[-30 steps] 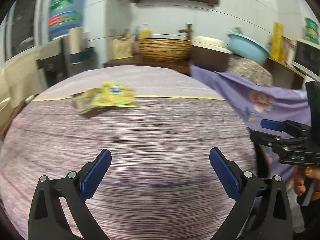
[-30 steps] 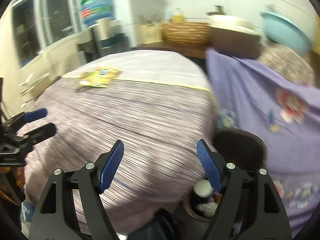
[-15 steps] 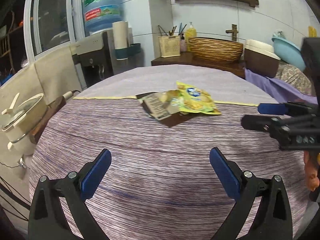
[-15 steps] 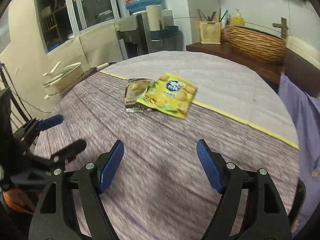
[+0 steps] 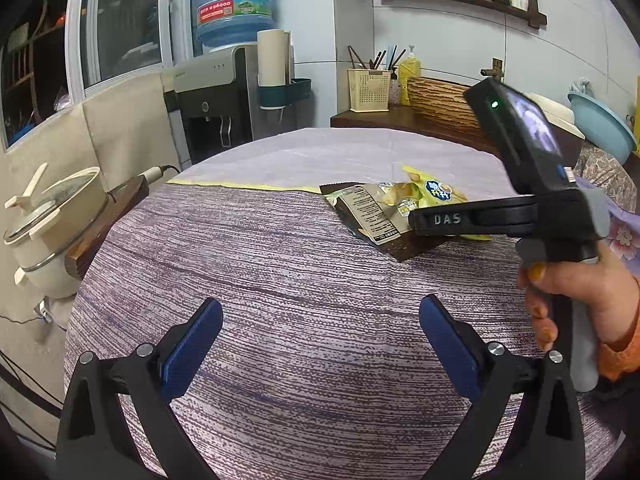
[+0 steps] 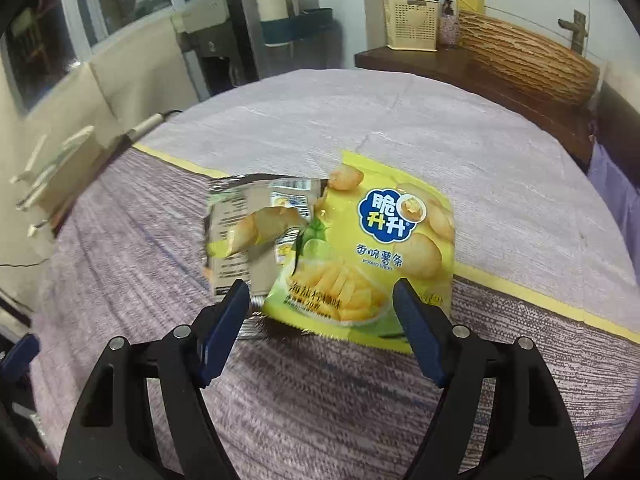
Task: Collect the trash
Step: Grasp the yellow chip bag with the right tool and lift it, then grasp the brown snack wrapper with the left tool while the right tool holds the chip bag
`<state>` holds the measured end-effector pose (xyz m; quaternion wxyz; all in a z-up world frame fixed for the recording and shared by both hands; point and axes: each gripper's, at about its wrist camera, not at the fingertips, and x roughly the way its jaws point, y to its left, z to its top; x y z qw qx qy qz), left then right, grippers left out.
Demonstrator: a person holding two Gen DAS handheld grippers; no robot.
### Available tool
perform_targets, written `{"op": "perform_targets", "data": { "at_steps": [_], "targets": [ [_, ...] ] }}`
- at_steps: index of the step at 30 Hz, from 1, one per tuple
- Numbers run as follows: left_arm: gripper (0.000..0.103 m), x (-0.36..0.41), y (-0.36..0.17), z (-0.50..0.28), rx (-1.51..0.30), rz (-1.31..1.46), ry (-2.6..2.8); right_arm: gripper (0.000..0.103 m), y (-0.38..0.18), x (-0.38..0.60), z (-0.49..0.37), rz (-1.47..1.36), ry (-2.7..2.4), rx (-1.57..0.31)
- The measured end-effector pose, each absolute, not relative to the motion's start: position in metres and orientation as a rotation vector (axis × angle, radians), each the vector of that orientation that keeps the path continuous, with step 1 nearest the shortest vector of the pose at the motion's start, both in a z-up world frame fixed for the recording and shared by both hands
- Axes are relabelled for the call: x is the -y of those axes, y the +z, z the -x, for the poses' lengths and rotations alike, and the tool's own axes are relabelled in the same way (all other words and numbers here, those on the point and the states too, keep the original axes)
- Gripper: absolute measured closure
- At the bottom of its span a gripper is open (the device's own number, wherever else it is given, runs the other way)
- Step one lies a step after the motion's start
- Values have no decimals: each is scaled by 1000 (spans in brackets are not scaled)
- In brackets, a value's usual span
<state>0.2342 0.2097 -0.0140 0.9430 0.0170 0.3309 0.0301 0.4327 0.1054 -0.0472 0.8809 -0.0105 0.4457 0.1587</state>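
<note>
Closing in on the first pickup: right tongs (image 6: 320, 312) are over the near edge of the yellow chip bag (image 6: 372, 248), jaws straddling its lower edge. They've just been narrowing, but the pads aren't on the bag yet. Bag edge sits between them, nothing gripped.

Left tongs (image 5: 320, 344) are wide apart, empty, hanging over bare striped cloth on the worktop (image 5: 280, 264), well short of the trash. Looks like the standby hand for now.

Trash location: yellow bag lies flat mid-worktop, across the yellow seam where the striped cloth meets the paler cloth. It overlaps a second wrapper (image 6: 248, 232), a greyish one with printed text side up, on the bag's left in the right wrist view. The two touch, yellow on top along the shared edge. From the left wrist view the right tongs' body covers part of the yellow bag (image 5: 436, 194), and the grey wrapper (image 5: 368, 212) shows clear beside it.

Step, as I read it: approach done, grasp pending. No bin visible in either current view, so drop-off location unknown.

Next move needs:
- drop the pads lower so one gets under or onto the bag's edge; it's flat foil, easy to skate over
- pinch the edge firmly, then lift
- watch for the grey wrapper dragging along
- second wrapper is a likely job for the left tongs
</note>
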Motion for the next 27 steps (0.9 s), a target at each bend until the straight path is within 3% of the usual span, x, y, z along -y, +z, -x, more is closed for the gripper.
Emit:
{"op": "perform_targets", "data": {
  "at_steps": [3, 7, 20, 27],
  "targets": [
    [6, -211, -14, -237, -671, -34, 54, 56, -56, -103, -440, 8, 299, -950],
    [6, -210, -15, -242, -674, -44, 40, 95, -54, -91, -439, -8, 284, -932],
    [6, -213, -11, -283, -745, 5, -58, 99, -23, -35, -408, -50, 306, -787],
    [6, -174, -14, -314, -780, -35, -136, 99, -1, -6, -379, -16, 295, -696]
  ]
}}
